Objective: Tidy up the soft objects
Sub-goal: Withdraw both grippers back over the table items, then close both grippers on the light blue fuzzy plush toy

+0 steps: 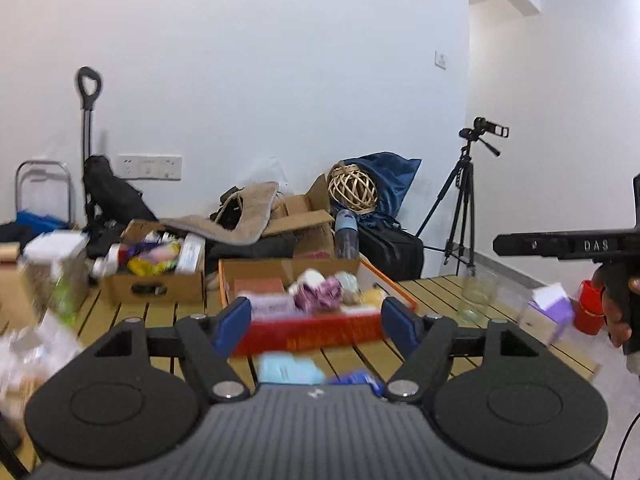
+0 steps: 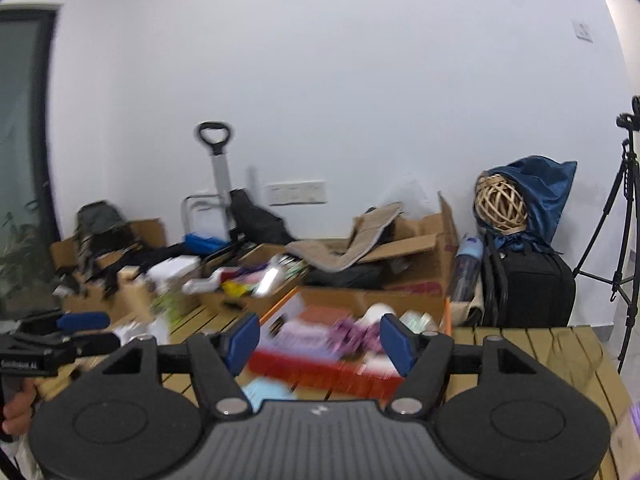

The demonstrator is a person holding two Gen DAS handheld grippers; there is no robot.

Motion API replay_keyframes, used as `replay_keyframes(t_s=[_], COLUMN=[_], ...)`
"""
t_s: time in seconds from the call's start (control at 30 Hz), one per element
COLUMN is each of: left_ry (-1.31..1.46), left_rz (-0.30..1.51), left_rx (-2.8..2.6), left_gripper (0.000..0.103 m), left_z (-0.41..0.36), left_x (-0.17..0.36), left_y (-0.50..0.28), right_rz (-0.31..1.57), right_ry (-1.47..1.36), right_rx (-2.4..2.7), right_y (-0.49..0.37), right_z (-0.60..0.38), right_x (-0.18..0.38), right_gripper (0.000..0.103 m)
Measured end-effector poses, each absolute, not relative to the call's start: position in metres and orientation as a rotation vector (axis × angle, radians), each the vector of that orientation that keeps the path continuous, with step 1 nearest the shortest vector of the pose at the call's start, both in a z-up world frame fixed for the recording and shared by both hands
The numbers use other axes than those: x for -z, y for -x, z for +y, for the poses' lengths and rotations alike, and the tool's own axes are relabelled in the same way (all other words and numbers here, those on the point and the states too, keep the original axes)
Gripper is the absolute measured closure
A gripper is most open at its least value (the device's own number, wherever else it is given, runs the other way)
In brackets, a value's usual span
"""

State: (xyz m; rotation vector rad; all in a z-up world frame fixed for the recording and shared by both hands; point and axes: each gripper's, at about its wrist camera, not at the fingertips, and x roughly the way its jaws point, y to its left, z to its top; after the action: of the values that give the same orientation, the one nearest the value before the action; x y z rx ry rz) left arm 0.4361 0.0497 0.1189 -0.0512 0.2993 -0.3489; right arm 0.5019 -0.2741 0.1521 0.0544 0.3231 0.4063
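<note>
Left view, claw: the left gripper (image 1: 316,320) stands wide, blue pads apart, nothing between them.
Left view, target: the shallow orange-rimmed cardboard tray (image 1: 394,285) of soft items lies straight ahead of and below the claw on the slatted wooden table (image 1: 432,294).
Left view, contents: a crumpled purple cloth (image 1: 322,294) sits in line with the gap; pale rolls just beyond it, blurred.
Left view, near side: a light-blue packet (image 1: 289,368) lies under the claw, closer than the tray.
Left view, writing: the other handle at the right edge reads "DAS".

Right view, claw: the right gripper (image 2: 318,345) is also spread wide and empty.
Right view, target: the same tray (image 2: 285,307) lies ahead and below, its long axis running across the claw.
Right view, contents: the purple cloth (image 2: 352,334) is slightly right of centre.
Right view, writing: the label on the left handle is too blurred to read.

Nearer hand: judging by both views, neither is clearly closer.
</note>
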Motion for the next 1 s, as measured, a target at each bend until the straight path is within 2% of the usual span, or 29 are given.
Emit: replay_keyframes(t_s=[0.1, 0.23, 0.43, 0.57, 0.73, 1.0], left_ry=[0.066, 0.094, 0.099, 0.102, 0.121, 0.232], left_rz=[0.279, 0.295, 0.318, 0.275, 0.323, 0.437], left_rx=[0.288, 0.193, 0.212, 0.218, 0.251, 0.316], left_gripper=[0.019, 0.018, 0.017, 0.014, 0.015, 0.029], left_z=[0.054, 0.061, 0.072, 0.072, 0.068, 0.076], left_x=[-0.097, -0.069, -0.061, -0.067, -0.053, -0.027], left_y=[-0.379, -0.313, -0.262, -0.257, -0.268, -0.366], right_rz=[0.295, 0.273, 0.320, 0.341, 0.326, 0.421], right_ry=[0.005, -0.016, -0.186, -0.168, -0.167, -0.167], right_rx=[-0.421, -0.370, -0.313, -0.291, -0.339, -0.364], right_y=[-0.441, -0.374, -0.301, -0.283, -0.291, -0.376], right_z=[-0.263, -0.260, -0.274, -0.273, -0.259, -0.227], right_x=[-0.127, -0.097, -0.056, -0.049, -0.051, -0.030], right_gripper=[0.030, 0.024, 0.023, 0.023, 0.023, 0.025])
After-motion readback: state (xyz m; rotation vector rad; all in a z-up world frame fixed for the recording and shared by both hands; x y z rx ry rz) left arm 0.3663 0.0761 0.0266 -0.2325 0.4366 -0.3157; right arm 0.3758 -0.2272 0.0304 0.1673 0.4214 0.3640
